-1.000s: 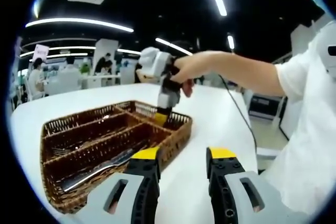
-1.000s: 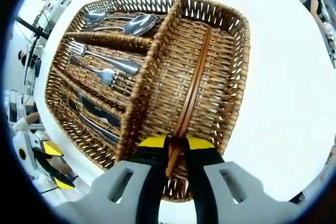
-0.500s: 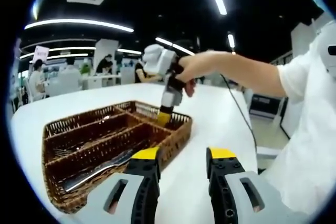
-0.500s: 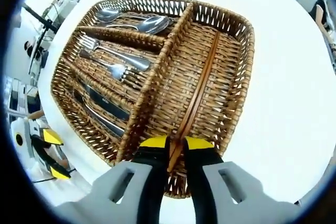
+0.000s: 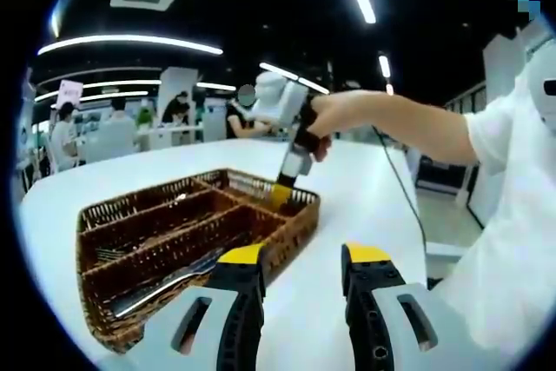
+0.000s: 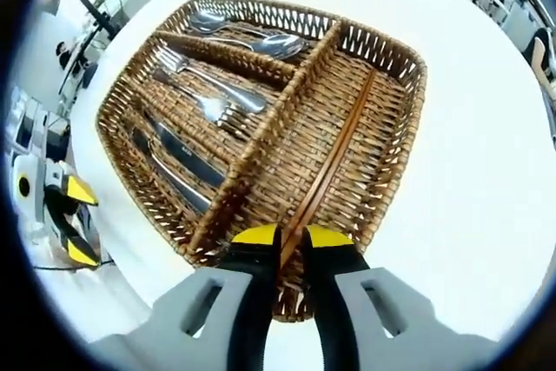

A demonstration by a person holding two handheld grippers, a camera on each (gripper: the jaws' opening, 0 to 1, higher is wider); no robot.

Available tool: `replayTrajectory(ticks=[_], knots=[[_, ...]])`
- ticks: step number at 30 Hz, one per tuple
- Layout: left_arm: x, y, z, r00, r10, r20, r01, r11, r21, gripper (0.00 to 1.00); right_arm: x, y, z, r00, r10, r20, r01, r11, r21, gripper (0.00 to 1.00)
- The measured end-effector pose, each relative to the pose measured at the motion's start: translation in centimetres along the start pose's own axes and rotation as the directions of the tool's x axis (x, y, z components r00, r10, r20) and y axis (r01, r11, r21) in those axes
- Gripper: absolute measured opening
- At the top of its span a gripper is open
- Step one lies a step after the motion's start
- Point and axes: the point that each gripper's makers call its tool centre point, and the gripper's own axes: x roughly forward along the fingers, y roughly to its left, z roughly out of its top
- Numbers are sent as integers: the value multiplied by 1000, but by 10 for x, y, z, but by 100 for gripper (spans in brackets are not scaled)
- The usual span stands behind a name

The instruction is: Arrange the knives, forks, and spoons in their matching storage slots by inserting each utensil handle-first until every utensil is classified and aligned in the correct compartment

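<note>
A woven wicker tray (image 6: pixel 395 154) sits on a white worktop (image 6: pixel 469 215), divided into three narrow slots on one side and one wide compartment on the other. In the right gripper view, the far slot holds spoons (image 6: pixel 261 39), the middle slot holds forks (image 6: pixel 208 93), and the near-left slot holds knives (image 6: pixel 178 162). The wide compartment holds a pair of brown chopsticks (image 6: pixel 334 158) lying lengthwise along its floor. The right hand-held gripper (image 6: pixel 291 241) is clenched on the near end of the chopsticks, its yellow-tipped jaws pressed close on either side of them just above the tray's near rim. At the left edge of this view the left hand-held gripper (image 6: pixel 74 219) appears beside the tray, over the worktop, its yellow tips spread apart. In the left gripper view, the left hand-held gripper (image 5: pixel 295 258) is released, jaws parted with nothing between them, held over the worktop (image 5: pixel 347 206) just right of the tray (image 5: pixel 295 223). A knife (image 5: pixel 165 280) shows in the tray's nearest slot. At the tray's far right corner a person's hand (image 5: pixel 334 115) holds the right hand-held gripper (image 5: pixel 282 195) pointing down into the wide compartment. Behind, a bright room with seated people is blurred.
</note>
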Motion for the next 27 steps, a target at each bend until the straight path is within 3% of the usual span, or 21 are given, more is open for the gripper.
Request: replayTrajectory(ticks=[5,14,22,27], knots=[[-1,0,0,1000,5,-2,-5,1000,2,34,-4,2,1,999,11,30,-10,999,-31,11],[-4,1,1,1000,14,-2,-14,1000,9,34,-7,6,8,995,13,103,5,985,-175,11],[-7,3,0,1000,21,-7,-21,1000,13,34,-10,7,13,987,20,161,12,981,-191,11],[-12,3,1,1000,28,-8,-27,999,20,34,-13,17,16,974,60,217,-9,974,-226,10]])
